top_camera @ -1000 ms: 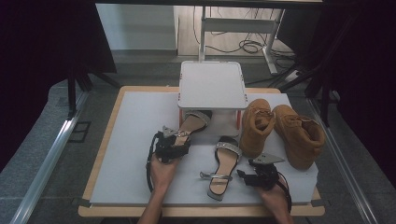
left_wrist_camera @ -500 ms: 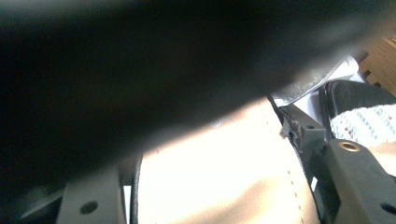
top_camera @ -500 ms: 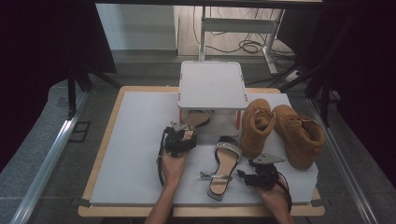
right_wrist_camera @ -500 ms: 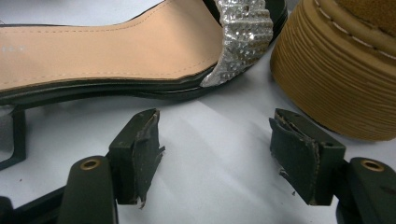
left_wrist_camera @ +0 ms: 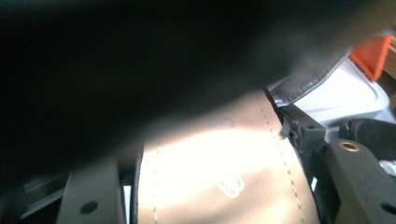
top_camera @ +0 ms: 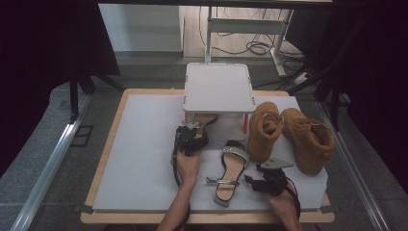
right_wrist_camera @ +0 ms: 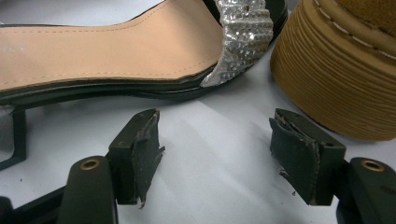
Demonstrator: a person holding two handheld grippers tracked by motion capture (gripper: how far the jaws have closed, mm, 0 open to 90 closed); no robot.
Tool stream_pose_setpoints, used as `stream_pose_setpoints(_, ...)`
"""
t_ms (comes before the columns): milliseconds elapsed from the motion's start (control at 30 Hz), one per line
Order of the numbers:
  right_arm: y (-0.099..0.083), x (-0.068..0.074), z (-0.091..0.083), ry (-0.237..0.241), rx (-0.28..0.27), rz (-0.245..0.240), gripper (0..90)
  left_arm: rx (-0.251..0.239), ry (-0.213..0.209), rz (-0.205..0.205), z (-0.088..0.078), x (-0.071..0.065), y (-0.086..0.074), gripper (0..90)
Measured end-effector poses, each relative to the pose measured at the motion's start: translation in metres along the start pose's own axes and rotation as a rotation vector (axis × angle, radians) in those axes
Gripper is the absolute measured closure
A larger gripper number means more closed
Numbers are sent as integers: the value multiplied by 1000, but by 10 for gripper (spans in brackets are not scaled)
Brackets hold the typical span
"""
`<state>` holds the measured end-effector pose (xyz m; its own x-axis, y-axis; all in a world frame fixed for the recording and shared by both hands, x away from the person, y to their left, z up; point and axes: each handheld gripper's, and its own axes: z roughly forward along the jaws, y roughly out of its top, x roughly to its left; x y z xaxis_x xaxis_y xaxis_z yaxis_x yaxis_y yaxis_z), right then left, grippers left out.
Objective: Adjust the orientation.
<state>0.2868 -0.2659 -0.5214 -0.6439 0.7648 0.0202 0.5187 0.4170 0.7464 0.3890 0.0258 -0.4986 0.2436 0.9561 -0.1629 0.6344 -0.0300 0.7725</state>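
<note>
Your left gripper point(top_camera: 191, 126) holds a sandal point(left_wrist_camera: 219, 172) by its heel end; the tan insole fills the space between the jaws, which press its edges on both sides in the left gripper view. The toe end of this sandal lies ahead of the jaws, under the white raised shelf point(top_camera: 219, 87). Your right gripper point(right_wrist_camera: 215, 154) rests on the grey table mat point(top_camera: 139, 159) with jaws parted and nothing between them. Just ahead of its jaws lies the second sandal point(right_wrist_camera: 112, 44), its rhinestone strap point(right_wrist_camera: 243, 28) toward the right jaw. Beyond that right jaw stands a tan boot point(right_wrist_camera: 341, 70), close beside the strap; a second boot point(top_camera: 308, 139) stands beside it.
</note>
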Motion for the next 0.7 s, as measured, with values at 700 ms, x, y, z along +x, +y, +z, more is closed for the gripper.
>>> stream_pose_setpoints(700, 0, 0, 0, 3, 2, 2, 322, -11, 90, -76, 27, -8, 4, 385)
